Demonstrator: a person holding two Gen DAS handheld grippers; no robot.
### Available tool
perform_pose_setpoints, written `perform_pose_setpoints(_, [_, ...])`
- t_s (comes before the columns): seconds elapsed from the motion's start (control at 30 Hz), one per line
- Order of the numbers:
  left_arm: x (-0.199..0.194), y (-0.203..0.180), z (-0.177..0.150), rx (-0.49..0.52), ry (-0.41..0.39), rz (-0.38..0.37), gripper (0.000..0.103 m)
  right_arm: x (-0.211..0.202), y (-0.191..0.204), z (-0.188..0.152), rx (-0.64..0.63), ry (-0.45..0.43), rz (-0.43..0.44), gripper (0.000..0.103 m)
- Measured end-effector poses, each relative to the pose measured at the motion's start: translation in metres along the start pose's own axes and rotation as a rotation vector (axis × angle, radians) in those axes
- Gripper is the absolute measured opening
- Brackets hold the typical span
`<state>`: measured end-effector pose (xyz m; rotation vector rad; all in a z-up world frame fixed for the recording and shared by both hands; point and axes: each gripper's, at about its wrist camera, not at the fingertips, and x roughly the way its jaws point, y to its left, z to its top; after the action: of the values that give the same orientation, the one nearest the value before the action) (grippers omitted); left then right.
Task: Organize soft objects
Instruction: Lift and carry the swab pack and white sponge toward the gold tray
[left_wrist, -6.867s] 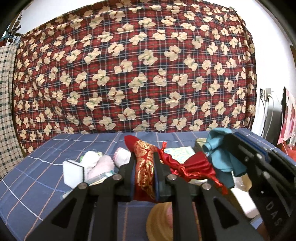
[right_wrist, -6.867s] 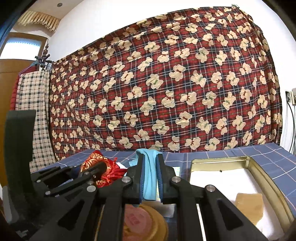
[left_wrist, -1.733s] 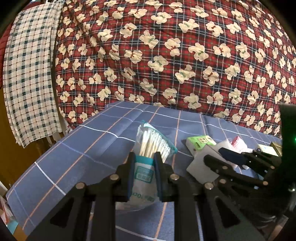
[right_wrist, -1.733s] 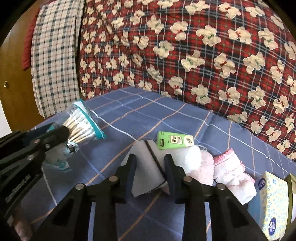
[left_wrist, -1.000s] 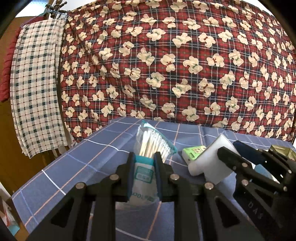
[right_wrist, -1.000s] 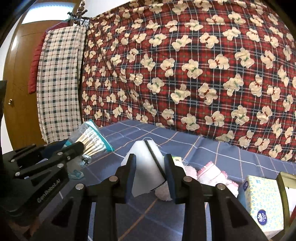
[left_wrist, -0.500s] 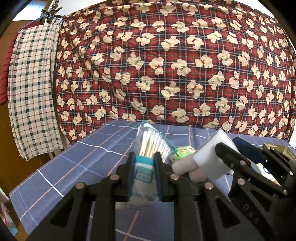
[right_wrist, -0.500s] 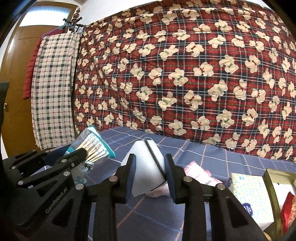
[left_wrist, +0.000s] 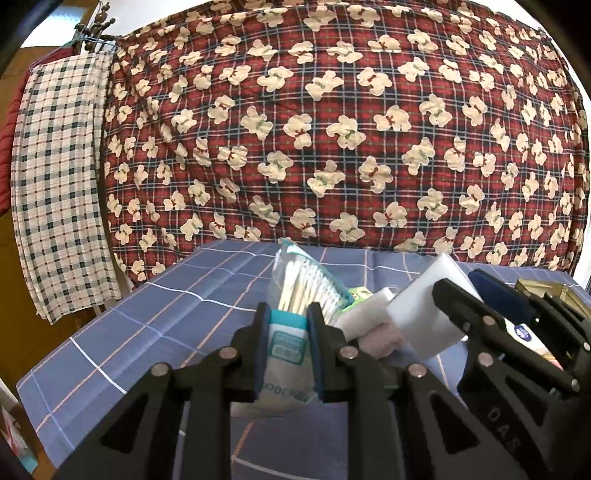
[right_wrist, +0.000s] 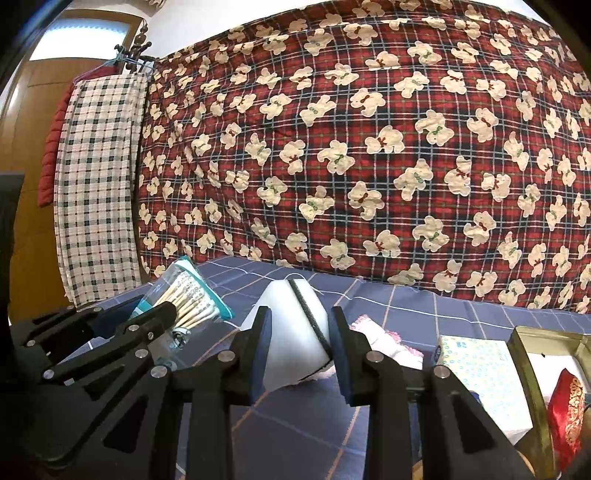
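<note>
Meanwhile the left gripper (left_wrist: 284, 328) grasped a cotton-swab bag (left_wrist: 295, 295) and the right gripper (right_wrist: 299, 343) clenched a white sponge (right_wrist: 291, 332), both left of the gold tin (right_wrist: 532, 387).

The letters "DAS" are showing in raised black on the frame of the right claw (left_wrist: 458, 295). The swab packet (left_wrist: 286, 354) pinched in the left claw (left_wrist: 284, 317) is showing a partly hidden "00c".

Twin wrist fisheyes — low, close, toward bear-print quilt (left_wrist: 332, 129)
</note>
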<state>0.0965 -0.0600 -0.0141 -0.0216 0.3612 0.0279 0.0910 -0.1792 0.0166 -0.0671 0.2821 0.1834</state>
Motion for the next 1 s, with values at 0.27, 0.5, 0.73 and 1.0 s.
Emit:
perform_pose_setpoints(0.27, [-0.003,-0.010,-0.001,0.007,-0.003,-0.023,0.018,-0.012,-0.010,-0.001,0.014,-0.028,-0.031,0.034])
perform_pose_setpoints(0.5, [-0.006,-0.024,-0.002,0.019,-0.010,-0.043,0.018,-0.020,-0.014,-0.002,0.003,-0.044,-0.060,0.034])
perform_pose_setpoints(0.73, [-0.009,-0.035,-0.002,0.027,-0.015,-0.064,0.018,-0.028,-0.024,-0.003,0.016,-0.055,-0.079,0.034])
perform_pose_setpoints(1.0, [-0.010,-0.044,-0.002,0.034,-0.011,-0.077,0.018,-0.033,-0.034,-0.005,0.034,-0.061,-0.095,0.034])
